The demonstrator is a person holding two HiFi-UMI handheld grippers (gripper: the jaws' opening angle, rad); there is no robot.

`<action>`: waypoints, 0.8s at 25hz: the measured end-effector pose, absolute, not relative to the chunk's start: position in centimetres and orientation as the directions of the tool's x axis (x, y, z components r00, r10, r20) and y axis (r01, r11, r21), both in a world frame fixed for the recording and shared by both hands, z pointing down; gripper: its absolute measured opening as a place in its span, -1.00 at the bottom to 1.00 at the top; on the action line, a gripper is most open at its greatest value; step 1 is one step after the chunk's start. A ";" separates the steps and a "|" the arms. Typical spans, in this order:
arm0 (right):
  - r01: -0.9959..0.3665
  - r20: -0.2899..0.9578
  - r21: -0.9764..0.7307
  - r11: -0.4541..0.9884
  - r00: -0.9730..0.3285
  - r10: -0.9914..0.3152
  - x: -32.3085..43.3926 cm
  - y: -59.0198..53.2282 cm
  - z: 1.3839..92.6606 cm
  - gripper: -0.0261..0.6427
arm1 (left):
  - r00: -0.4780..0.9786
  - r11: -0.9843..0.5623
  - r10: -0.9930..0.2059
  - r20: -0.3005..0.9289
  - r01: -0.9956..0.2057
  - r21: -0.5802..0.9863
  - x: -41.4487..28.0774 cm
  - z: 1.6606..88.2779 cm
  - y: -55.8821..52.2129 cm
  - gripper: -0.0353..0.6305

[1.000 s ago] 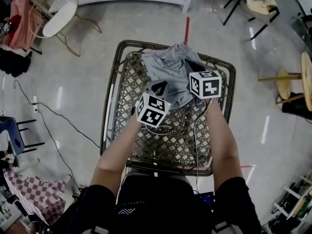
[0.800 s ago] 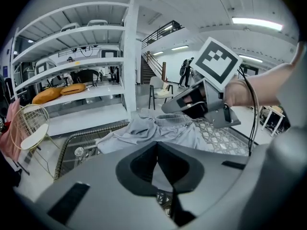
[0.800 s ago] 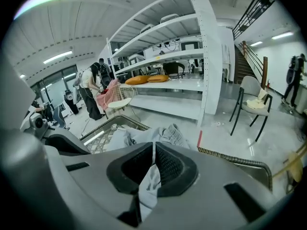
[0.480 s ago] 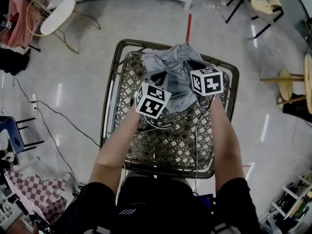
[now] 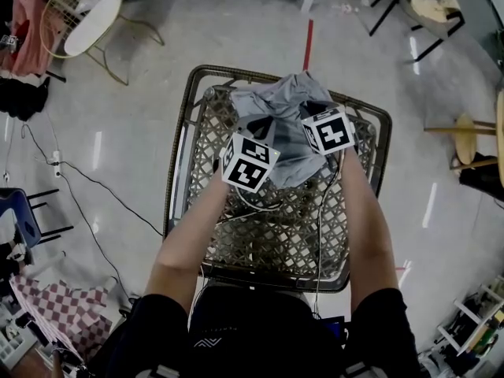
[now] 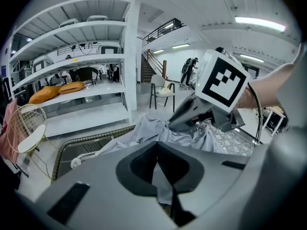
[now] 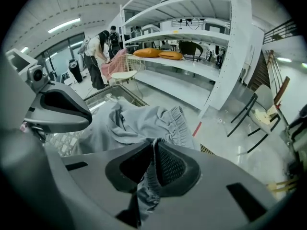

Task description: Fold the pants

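inside right gripper [image 7: 154,150]: pinched pants [image 7: 139,121].

Left hand-held gripper [image 6: 157,150] and right hand-held gripper [image 7: 154,146] both pinch the pants [image 5: 274,107], angled downward.

A glossy pale grey floor [image 5: 118,132] is seen all round, w/ light streaks reflected in it and a red tape line [image 5: 308,44] laid on it. A black cable [image 5: 87,195] is trailed across it at the head view's left. A gold wire chair [image 5: 90,24] w/ white seat is placed top left, a black-legged chair [image 5: 429,10] w/ cream pad top right, and a round wooden stool [image 5: 465,128] at the right edge. A red-and-white checked cloth [image 5: 55,309] is heaped bottom left. A blue chair [image 5: 16,211] is cut off by the left edge. Tall white shelving [image 6: 96,56] is seen in both gripper views, w/ orange cushions [image 6: 55,91] laid on one shelf. A staircase [image 6: 148,68] is seen beyond. The ceiling is lit by strip lights [image 6: 259,23].
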State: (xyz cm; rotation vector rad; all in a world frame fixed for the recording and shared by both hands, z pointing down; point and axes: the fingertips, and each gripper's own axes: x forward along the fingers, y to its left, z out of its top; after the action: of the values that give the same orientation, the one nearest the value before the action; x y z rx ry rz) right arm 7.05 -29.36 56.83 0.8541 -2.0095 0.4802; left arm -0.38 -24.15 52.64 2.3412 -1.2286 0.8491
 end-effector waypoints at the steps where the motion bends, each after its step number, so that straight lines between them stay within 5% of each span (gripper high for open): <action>1: -0.721 0.846 0.003 0.693 -0.367 -0.386 7.1 -29.4 57.0 -0.78 | 0.440 -0.556 -0.612 0.657 -0.830 0.038 -0.5 52.7 -24.1 -0.87; 20: -0.802 0.690 -0.057 0.594 -0.462 -0.557 9.3 -33.4 51.9 -0.79 | 0.385 -0.508 -0.627 0.677 -0.861 0.019 -2.1 53.6 -26.3 -0.87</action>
State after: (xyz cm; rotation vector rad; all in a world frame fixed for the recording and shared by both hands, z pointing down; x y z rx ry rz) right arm 9.31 -33.43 51.93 1.0722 -2.1895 0.5024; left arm -2.12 -26.34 53.56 2.2813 -1.2911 0.8754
